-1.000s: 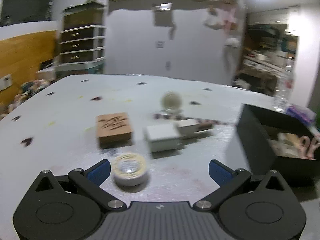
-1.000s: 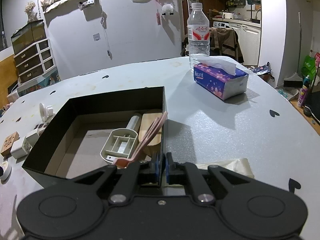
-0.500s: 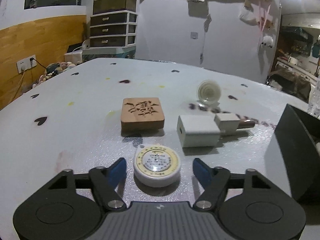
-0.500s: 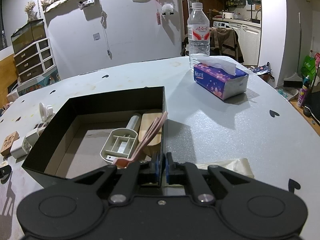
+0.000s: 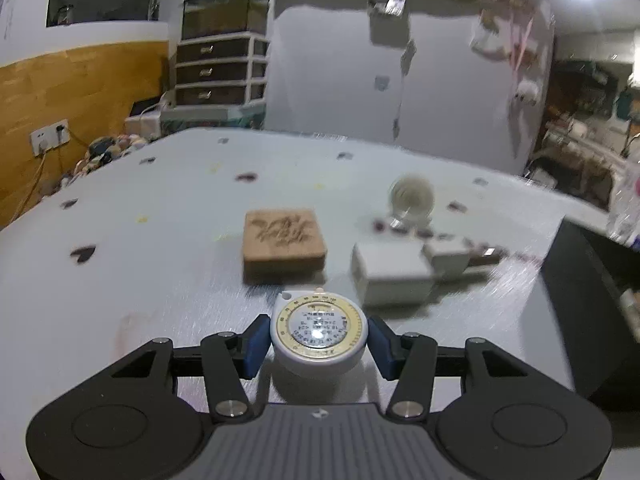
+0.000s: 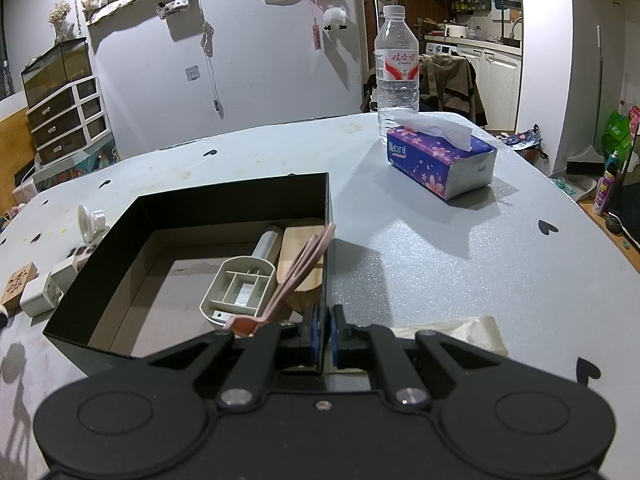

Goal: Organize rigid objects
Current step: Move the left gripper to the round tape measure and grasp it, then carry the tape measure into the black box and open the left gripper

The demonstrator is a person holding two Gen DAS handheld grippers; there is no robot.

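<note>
Right now the round tape measure (image 5: pixel 319 330) sits flat on the bench (image 5: pixel 120 264), dead centre between the blue pads of my left hand-held gripper (image 5: pixel 318 338). The pads look to be touching its white rim on both sides, so I judge it pinched, though I cannot tell how firmly. Being a disc, it has no long axis to line up with; the grip across its width is as good as any.

Just beyond it, further from me, lie the wooden block (image 5: pixel 283 243) to the left and the white adapter (image 5: pixel 394 276) to the right, with a smaller white plug (image 5: pixel 448 258) touching that one and a white cap (image 5: pixel 412 200) further back.

What matters next is the black box (image 5: pixel 580 304): it stands to the right of the tape measure, well apart, so the carry goes rightward and over its near wall.

My right hand-held gripper (image 6: pixel 325 336) is pressed together on that box's right wall (image 6: pixel 327 240), seemingly steadying it. Inside are a grey divided tray (image 6: pixel 240 292), a wooden piece (image 6: pixel 300 248) and a pink tool (image 6: pixel 296 272); the left half of the floor is bare.
</note>
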